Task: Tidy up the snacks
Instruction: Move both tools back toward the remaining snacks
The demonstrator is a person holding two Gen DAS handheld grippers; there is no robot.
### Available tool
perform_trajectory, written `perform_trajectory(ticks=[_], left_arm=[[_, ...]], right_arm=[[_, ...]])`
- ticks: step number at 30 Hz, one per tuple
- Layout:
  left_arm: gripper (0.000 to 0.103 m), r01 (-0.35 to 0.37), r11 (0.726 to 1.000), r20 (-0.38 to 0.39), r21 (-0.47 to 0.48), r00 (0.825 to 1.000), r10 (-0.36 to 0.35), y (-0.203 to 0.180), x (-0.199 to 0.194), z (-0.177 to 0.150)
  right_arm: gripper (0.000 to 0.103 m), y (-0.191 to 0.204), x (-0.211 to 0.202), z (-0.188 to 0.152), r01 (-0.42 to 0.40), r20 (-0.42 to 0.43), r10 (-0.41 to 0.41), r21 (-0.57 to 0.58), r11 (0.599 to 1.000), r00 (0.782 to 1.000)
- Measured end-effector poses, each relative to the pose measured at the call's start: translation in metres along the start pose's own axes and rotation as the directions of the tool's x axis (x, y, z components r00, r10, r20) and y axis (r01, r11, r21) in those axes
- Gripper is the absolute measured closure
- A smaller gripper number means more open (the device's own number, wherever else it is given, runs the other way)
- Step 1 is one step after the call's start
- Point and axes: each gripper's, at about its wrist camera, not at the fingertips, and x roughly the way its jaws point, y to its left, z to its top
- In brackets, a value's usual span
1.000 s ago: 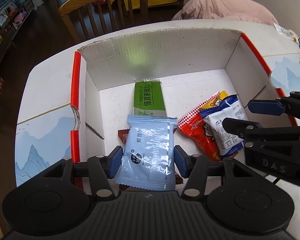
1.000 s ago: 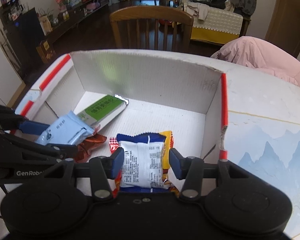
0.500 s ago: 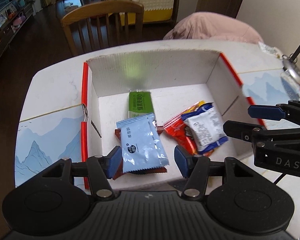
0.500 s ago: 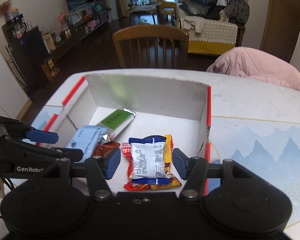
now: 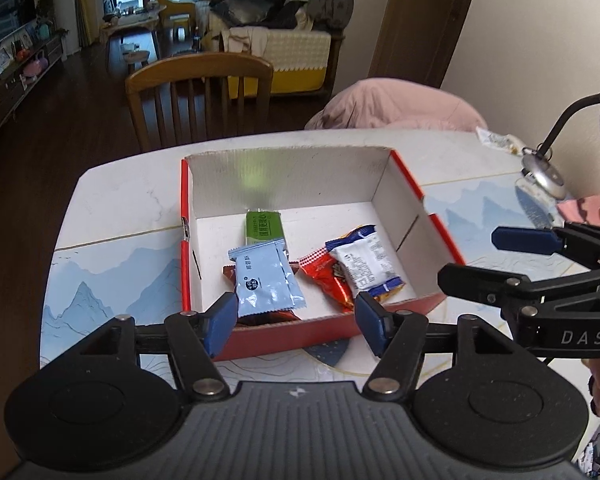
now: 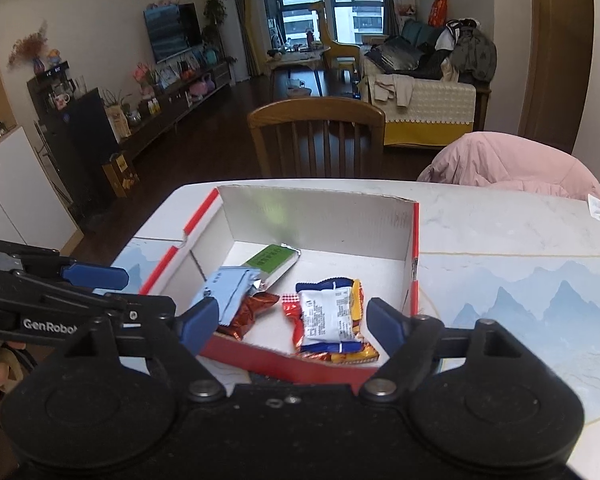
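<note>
Five wrapped snacks are held in the open cardboard box (image 5: 384,184), red outside and white inside, which rests on the worktop (image 5: 112,268). The pale blue packet (image 5: 266,280) lies over a brown wrapper (image 5: 229,273), with the green bar (image 5: 263,227) just behind it. The white-and-blue packet (image 6: 328,314) lies on top of a red wrapper (image 6: 290,306) and a yellow one (image 6: 356,286).

The left gripper (image 5: 296,322) is seen above the near wall of the box, its jaws having just been opening, with nothing between them. The right gripper (image 6: 290,322) is likewise spread, its jaws having just been opening, and nothing is held.

The packets are judged to be light, flat and pillow-shaped, in glossy crinkled film that is probably slippery. A hold is best taken across the middle of the body, not on the thin crimped end seals. The contents may be brittle, so light pressure is advised. The corrugated box walls are stiff but thin.
</note>
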Motion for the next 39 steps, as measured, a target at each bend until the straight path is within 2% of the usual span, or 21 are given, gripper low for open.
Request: perform_trajectory(ticks=[5, 7, 10, 17, 23, 27, 39], left_arm=[[0.03, 0.017, 1.0, 0.06, 0.009, 0.998, -0.017, -0.002, -0.028, -0.013], [0.03, 0.025, 1.0, 0.072, 0.014, 0.997, -0.026, -0.003, -0.037, -0.019], [0.027, 0.03, 0.999, 0.089, 0.017, 0.996, -0.032, -0.003, -0.048, -0.028], [0.021, 0.027, 0.999, 0.112, -0.016, 0.993, -0.025, 0.007, -0.065, -0.055], [0.021, 0.016, 0.999, 0.079, -0.043, 0.997, -0.013, 0.019, -0.064, -0.082], [0.021, -0.004, 0.997, 0.059, -0.074, 0.998, 0.008, 0.028, -0.059, -0.1], [0.021, -0.065, 0.992, -0.077, -0.105, 0.995, 0.057, 0.036, -0.01, -0.131]], right_arm=[[0.019, 0.006, -0.018, -0.011, -0.014, 0.019, 0.014, 0.004, 1.0, 1.0], [0.009, 0.008, -0.025, -0.017, -0.021, 0.03, 0.021, 0.006, 1.0, 0.999], [0.002, 0.013, -0.037, -0.026, -0.03, 0.063, 0.029, 0.007, 1.0, 0.998], [0.0, 0.025, -0.052, -0.047, -0.029, 0.085, 0.031, -0.021, 0.999, 0.996], [0.0, 0.033, -0.055, -0.071, -0.055, 0.063, 0.057, -0.029, 0.998, 0.996], [0.0, 0.034, -0.047, -0.087, -0.035, 0.025, 0.036, -0.027, 0.999, 0.999], [0.001, 0.027, -0.004, -0.126, 0.002, -0.119, -0.002, 0.002, 1.0, 0.993]])
